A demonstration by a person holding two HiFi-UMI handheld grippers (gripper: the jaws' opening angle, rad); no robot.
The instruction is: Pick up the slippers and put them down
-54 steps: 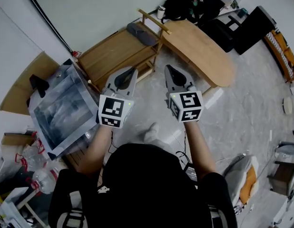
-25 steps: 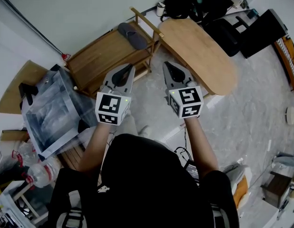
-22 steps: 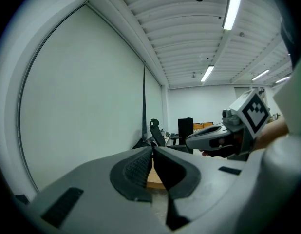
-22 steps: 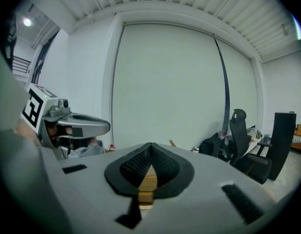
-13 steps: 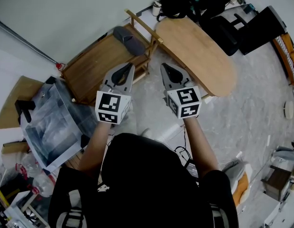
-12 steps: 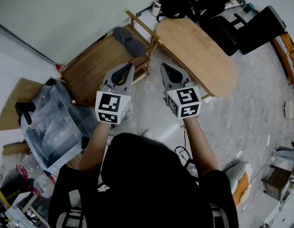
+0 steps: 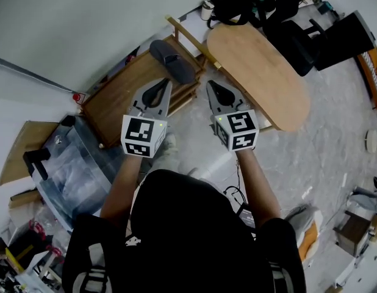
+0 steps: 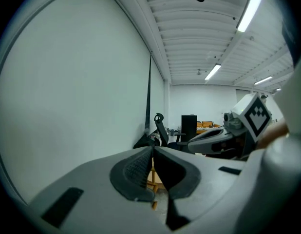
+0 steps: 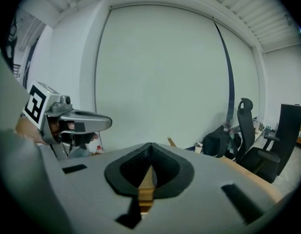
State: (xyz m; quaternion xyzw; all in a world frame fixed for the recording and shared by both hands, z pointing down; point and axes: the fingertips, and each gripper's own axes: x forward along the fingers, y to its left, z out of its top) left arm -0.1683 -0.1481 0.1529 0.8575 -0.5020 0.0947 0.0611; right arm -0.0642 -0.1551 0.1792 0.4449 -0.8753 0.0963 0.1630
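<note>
One dark grey slipper (image 7: 171,60) lies on the top of a low wooden rack (image 7: 124,93) against the wall. A second slipper is not in view. My left gripper (image 7: 166,83) is held out in the air just short of the slipper, jaws shut and empty. My right gripper (image 7: 210,85) hovers beside it over the floor, between the rack and the table, also shut and empty. In the left gripper view the tips of the left gripper (image 8: 153,151) meet. The right gripper view shows the right gripper (image 9: 150,147) shut too, with rack wood seen behind the jaws.
A long oval wooden table (image 7: 257,72) stands to the right of the rack. A clear plastic box (image 7: 75,173) sits at the left. Black bags and a black office chair (image 9: 245,126) crowd the far corner. Grey floor lies beneath both grippers.
Both grippers have travelled forward towards the rack, staying side by side and shut. The slipper now sits much nearer the left gripper's tips.
</note>
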